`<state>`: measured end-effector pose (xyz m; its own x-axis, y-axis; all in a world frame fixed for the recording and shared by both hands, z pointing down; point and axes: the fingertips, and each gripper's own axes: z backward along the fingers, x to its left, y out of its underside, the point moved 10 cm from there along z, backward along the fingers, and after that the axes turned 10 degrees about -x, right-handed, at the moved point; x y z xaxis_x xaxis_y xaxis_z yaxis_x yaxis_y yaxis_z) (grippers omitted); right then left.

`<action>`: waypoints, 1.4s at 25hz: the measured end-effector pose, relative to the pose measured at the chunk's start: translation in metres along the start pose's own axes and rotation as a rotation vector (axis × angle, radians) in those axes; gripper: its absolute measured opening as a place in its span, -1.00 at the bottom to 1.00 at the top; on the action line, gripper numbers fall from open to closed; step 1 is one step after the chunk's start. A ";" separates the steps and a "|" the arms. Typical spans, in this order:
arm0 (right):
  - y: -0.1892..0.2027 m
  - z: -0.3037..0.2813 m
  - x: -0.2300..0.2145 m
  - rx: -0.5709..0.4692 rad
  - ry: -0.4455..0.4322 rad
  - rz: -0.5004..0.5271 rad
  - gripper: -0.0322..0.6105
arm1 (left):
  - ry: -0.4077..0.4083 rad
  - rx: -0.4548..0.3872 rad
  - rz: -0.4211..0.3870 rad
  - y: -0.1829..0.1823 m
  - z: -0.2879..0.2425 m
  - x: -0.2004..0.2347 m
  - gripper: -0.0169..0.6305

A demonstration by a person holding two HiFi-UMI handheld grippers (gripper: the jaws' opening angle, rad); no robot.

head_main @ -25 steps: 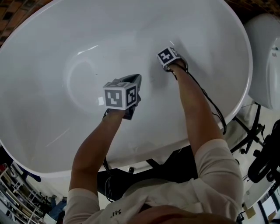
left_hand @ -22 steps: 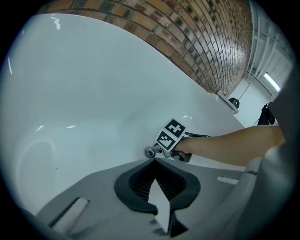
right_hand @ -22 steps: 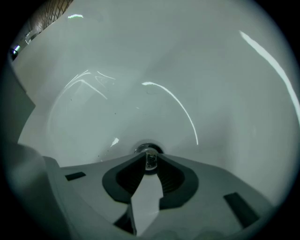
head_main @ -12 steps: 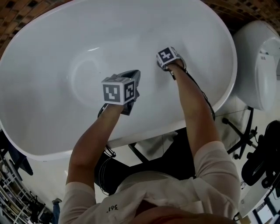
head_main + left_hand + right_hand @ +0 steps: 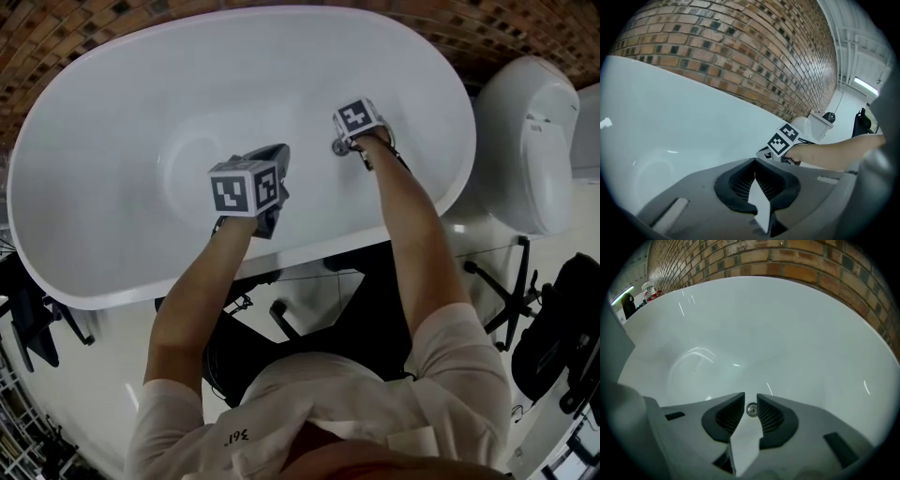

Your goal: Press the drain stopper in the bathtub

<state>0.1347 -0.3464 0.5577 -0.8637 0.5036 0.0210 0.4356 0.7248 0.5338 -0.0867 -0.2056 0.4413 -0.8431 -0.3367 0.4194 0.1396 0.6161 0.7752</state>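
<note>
Drain stopper (image 5: 751, 409): small round metal disc on the floor of the white bathtub (image 5: 112, 112), framed in the right gripper view exactly in the slit between the jaws and just beyond their tips. Cannot tell from any view whether touched yet; seemingly a little way off, certainly not gripped. Right gripper (image 5: 750, 403): jaws narrow, a thin gap only, nothing clamped, pointed down into the basin right of its middle, arm reaching in over the near rim. Left gripper (image 5: 754, 161): jaws closed tip to tip on nothing, held to the left over the middle of the tub, apparently higher, aimed across toward the right gripper and away from the drain. Brick wall (image 5: 811, 268) behind the far rim; white toilet (image 5: 525, 131) to the right of the tub, outside it. Judged progress: approach and line-up done, press itself not yet shown. No readable sign of the disc sunk or raised at this size. Left to do, by the look of things: lower the right tips onto the disc, push straight down to the click, lift off. Worth closing the narrow gap or shifting slightly sideways first. Risk otherwise: tips straddling the small disc, or skidding on the glossy enamel.
</note>
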 end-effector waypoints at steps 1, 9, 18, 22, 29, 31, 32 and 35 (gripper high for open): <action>-0.004 0.007 0.000 -0.009 0.001 0.000 -0.60 | -0.003 -0.011 -0.002 -0.004 0.004 -0.001 -0.93; -0.018 0.063 0.006 -0.073 0.015 -0.013 -0.65 | -0.013 -0.081 -0.022 -0.026 0.040 -0.015 -0.93; -0.029 0.131 0.017 -0.209 0.073 0.031 -0.73 | -0.012 -0.183 -0.075 -0.033 0.091 -0.042 -0.93; -0.027 0.165 0.030 -0.263 0.056 0.026 -0.73 | -0.005 -0.234 -0.095 -0.035 0.116 -0.057 -0.93; -0.029 0.219 0.035 -0.371 0.094 0.067 -0.73 | -0.003 -0.322 -0.138 -0.042 0.151 -0.079 -0.93; -0.029 0.232 0.037 -0.396 0.092 0.071 -0.73 | 0.001 -0.343 -0.146 -0.044 0.159 -0.085 -0.93; -0.029 0.238 0.039 -0.411 0.088 0.072 -0.73 | 0.004 -0.353 -0.149 -0.045 0.162 -0.088 -0.93; -0.031 0.257 0.045 -0.465 0.074 0.074 -0.73 | 0.012 -0.383 -0.161 -0.047 0.172 -0.096 -0.93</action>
<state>0.1477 -0.2252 0.3250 -0.8577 0.4989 0.1242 0.3513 0.3922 0.8502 -0.1015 -0.0801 0.2831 -0.8642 -0.4166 0.2821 0.1913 0.2466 0.9501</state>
